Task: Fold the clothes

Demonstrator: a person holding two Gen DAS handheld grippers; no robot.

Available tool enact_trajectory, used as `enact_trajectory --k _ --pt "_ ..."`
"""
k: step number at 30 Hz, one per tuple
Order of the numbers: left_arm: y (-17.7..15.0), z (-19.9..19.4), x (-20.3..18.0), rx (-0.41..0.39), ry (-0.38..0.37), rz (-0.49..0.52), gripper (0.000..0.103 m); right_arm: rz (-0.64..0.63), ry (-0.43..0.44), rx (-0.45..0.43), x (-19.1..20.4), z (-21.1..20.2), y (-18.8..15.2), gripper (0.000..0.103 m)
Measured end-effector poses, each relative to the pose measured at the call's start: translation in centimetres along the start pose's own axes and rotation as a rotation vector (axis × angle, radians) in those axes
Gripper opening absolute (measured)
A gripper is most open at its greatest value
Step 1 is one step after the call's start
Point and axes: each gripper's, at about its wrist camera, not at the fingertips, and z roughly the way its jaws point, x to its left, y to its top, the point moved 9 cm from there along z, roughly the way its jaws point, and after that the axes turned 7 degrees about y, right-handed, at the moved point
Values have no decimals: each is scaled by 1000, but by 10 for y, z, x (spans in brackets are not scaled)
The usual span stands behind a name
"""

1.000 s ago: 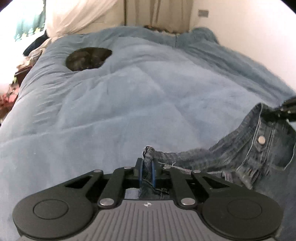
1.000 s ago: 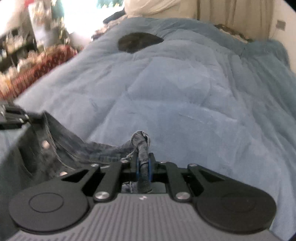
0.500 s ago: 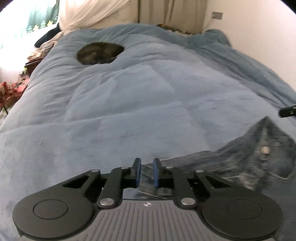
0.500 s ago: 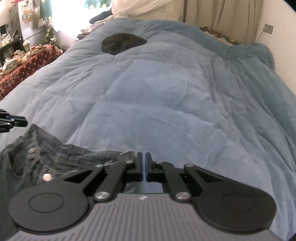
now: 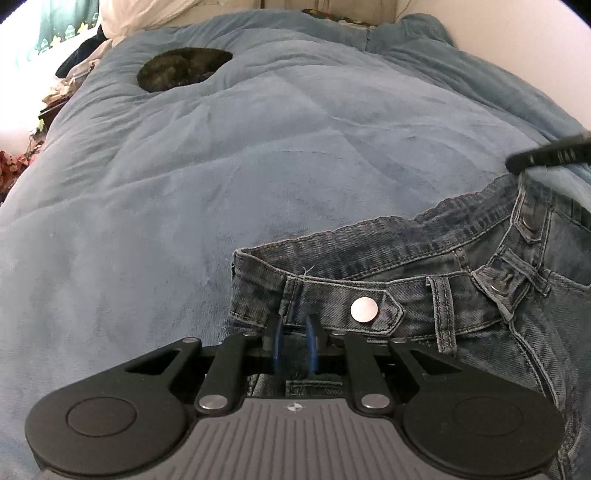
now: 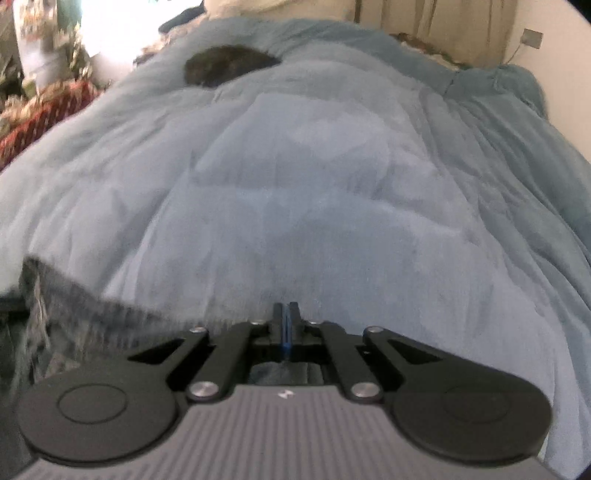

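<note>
Blue denim jeans lie flat on the blue blanket, waistband and metal buttons facing up. My left gripper hovers over the waistband's left end. Its blue pads stand a little apart, with denim showing through the gap but not pinched. My right gripper is shut with nothing between its pads, over the blanket just right of the jeans, which are blurred at the lower left. In the left wrist view the right gripper's black tip shows blurred above the waistband's far end.
A dark furry mound rests on the far left of the bed, also seen as a dark mound in the right wrist view. Curtains and a white wall close the far side. A red patterned cloth and clutter sit beside the bed's left edge.
Both grippers held the waistband's ends up a second ago. They lowered it onto the blanket and let go. The right gripper has closed empty and drawn clear of the denim.
</note>
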Motion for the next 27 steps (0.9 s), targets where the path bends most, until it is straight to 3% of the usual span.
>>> enact_trajectory --k 2,7,10,14,21,27 --pt "2 -7 1 -4 -8 -19 14 22 32 -17 -1 -14 6 9" --pt "8 -32 5 -22 -40 -83 14 -5 22 38 1 -66 -15 12" --pt "10 -46 -1 -25 -59 -113 14 -58 13 99 9 -83 -47 9" --pt "6 -60 -25 -23 -97 -110 14 -85 -44 143 6 -68 -78 5" --pt "5 -66 -84 -8 -159 -37 14 -6 -41 81 -6 -25 -54 4" --pt "25 -69 -127 -29 -245 -5 14 16 -14 80 -11 -67 -81 6"
